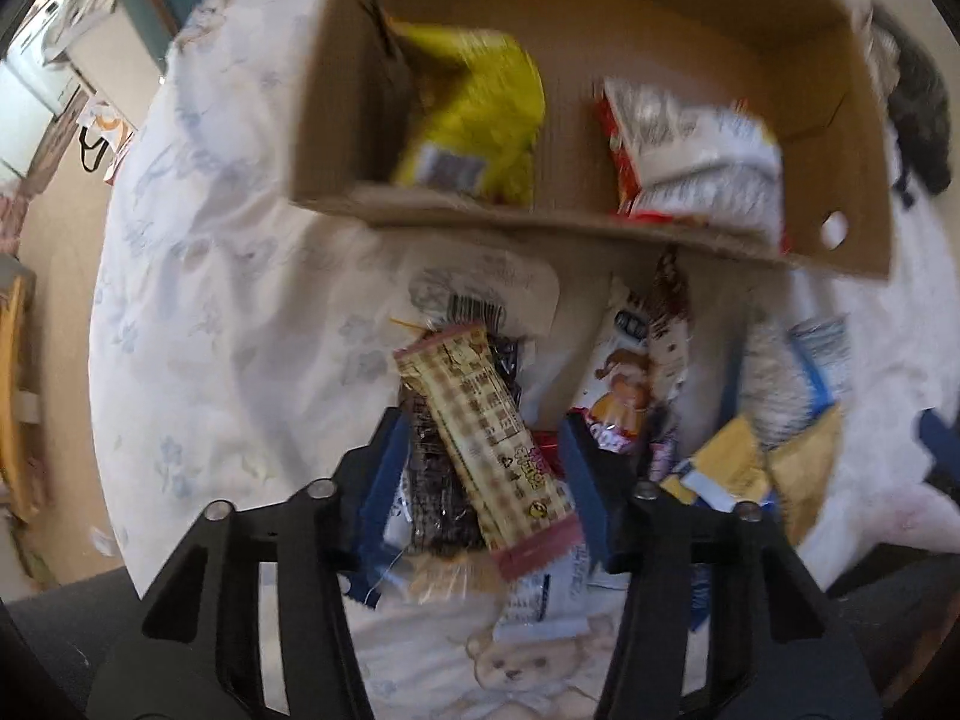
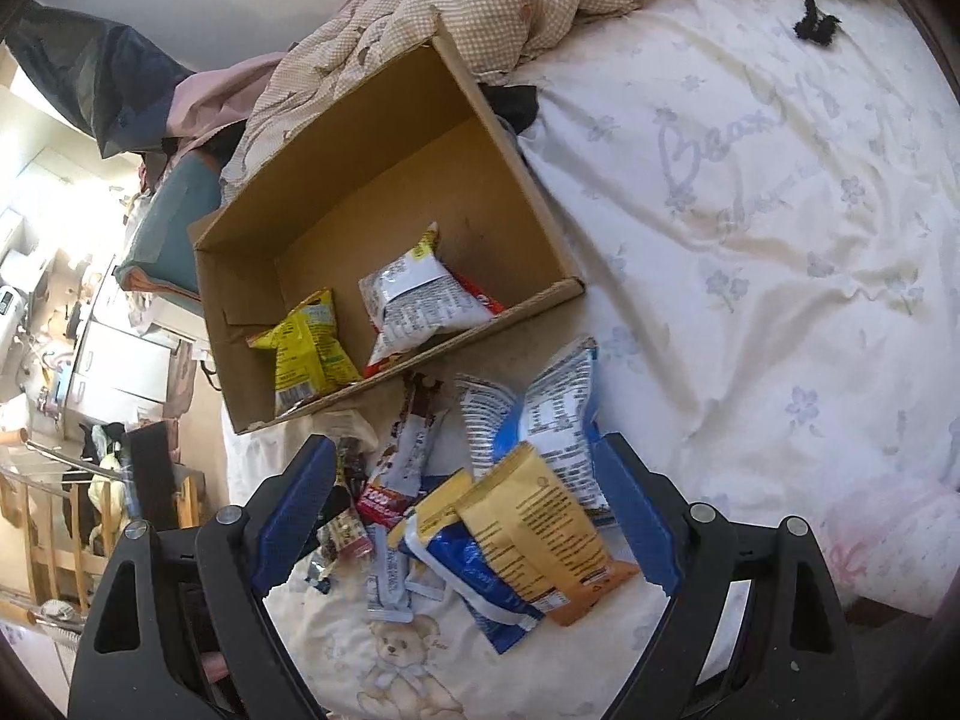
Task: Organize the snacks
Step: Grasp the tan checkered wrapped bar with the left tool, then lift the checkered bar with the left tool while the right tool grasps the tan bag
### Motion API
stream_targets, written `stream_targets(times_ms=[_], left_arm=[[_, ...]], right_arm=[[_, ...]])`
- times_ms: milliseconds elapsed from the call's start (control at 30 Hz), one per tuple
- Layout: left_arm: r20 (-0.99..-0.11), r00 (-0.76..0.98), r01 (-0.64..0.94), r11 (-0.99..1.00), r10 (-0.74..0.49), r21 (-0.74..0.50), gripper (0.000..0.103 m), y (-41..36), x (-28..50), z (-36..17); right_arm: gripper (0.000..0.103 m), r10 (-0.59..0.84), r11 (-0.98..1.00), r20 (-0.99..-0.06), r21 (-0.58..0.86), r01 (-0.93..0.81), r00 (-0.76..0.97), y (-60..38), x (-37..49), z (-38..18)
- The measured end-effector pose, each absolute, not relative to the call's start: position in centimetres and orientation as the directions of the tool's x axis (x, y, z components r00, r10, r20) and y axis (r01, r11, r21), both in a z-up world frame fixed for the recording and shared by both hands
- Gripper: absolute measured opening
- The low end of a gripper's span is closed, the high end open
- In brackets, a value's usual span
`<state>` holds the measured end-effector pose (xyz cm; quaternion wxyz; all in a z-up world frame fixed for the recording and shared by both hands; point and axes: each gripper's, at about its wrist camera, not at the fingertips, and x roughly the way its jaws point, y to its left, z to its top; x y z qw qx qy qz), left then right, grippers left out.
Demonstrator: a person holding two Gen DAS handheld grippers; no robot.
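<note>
An open cardboard box [image 1: 540, 222] [image 2: 240, 324] lies on the bed with a yellow bag [image 1: 480, 114] [image 2: 306, 348] and a white-and-red bag [image 1: 690, 156] [image 2: 420, 300] inside. In front of it is a loose pile of snacks. My left gripper [image 1: 480, 423] points down into the pile, and its pads close in on a checked beige snack bar [image 1: 480, 420] and the dark packet [image 1: 432, 480] beside it. Both pads appear to touch them, though the view is blurred. My right gripper [image 2: 462, 444] hangs wide open over a tan packet [image 2: 540, 528] and a blue-and-white bag [image 2: 558, 408], gripping nothing.
The bed sheet [image 2: 750, 210] is white with flower and teddy-bear prints. A checked beige quilt [image 2: 510, 6] is bunched behind the box. The bed ends at the left, with floor and furniture [image 2: 90, 360] below. More wrappers [image 1: 732, 462] lie to the right of the left gripper.
</note>
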<state>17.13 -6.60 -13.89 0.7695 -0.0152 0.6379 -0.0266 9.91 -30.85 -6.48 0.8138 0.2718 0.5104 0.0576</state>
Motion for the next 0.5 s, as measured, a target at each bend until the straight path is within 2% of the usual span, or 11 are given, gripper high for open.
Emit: stream_targets(times_ms=[67, 100, 133, 300, 500], left_arm=[[-0.983, 0.178, 0.013, 0.999, -0.054, -0.053, 0.037, -6.8, 17.2, -14.6], [-0.982, 0.185, 0.012, 0.999, -0.042, -0.041, 0.028, -6.8, 17.2, -14.6], [-0.982, 0.186, 0.016, 0.999, -0.037, -0.034, 0.025, -6.8, 17.2, -14.6], [-0.976, 0.207, 0.037, 0.998, -0.066, -0.059, 0.023, -6.3, 16.7, -13.4], [-0.965, 0.237, 0.049, 0.993, -0.114, -0.106, 0.023, -5.1, 14.0, -9.4]], right_arm=[[0.09, 0.366, 0.841, -0.804, 0.501, 0.203, 0.468, -31.4, 9.8, -6.8], [0.09, 0.364, 0.841, -0.806, 0.5, 0.208, 0.467, -31.6, 9.8, -6.8], [0.09, 0.36, 0.84, -0.808, 0.498, 0.214, 0.466, -31.8, 9.8, -6.9], [0.09, 0.351, 0.836, -0.81, 0.497, 0.233, 0.469, -32.4, 10.0, -7.0], [0.09, 0.351, 0.843, -0.811, 0.492, 0.22, 0.469, -32.0, 10.0, -6.8]])
